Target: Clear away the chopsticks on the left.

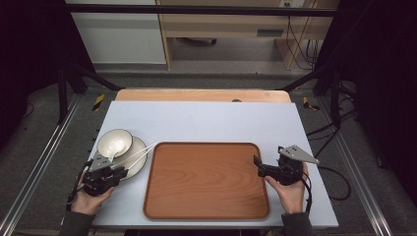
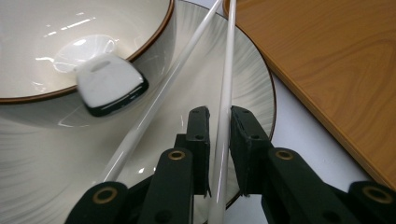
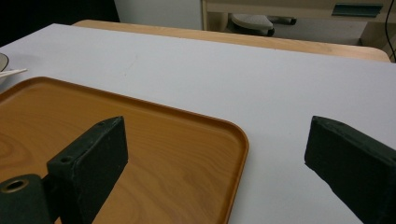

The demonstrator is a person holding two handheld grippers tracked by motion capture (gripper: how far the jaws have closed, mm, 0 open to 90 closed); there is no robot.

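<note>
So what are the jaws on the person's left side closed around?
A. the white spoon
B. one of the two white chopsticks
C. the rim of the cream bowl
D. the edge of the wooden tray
B: in the left gripper view, the left gripper has its jaws pressed on either side of one white chopstick lying over the cream plate.

plate (image 1: 139, 158): left of tray (image 1: 206, 179)
bowl (image 1: 114, 142): on plate
spoon (image 2: 109, 84): in bowl
chopsticks (image 1: 140, 154): across plate

No readable text, label, brand, number or sign appears on anything in these views.
</note>
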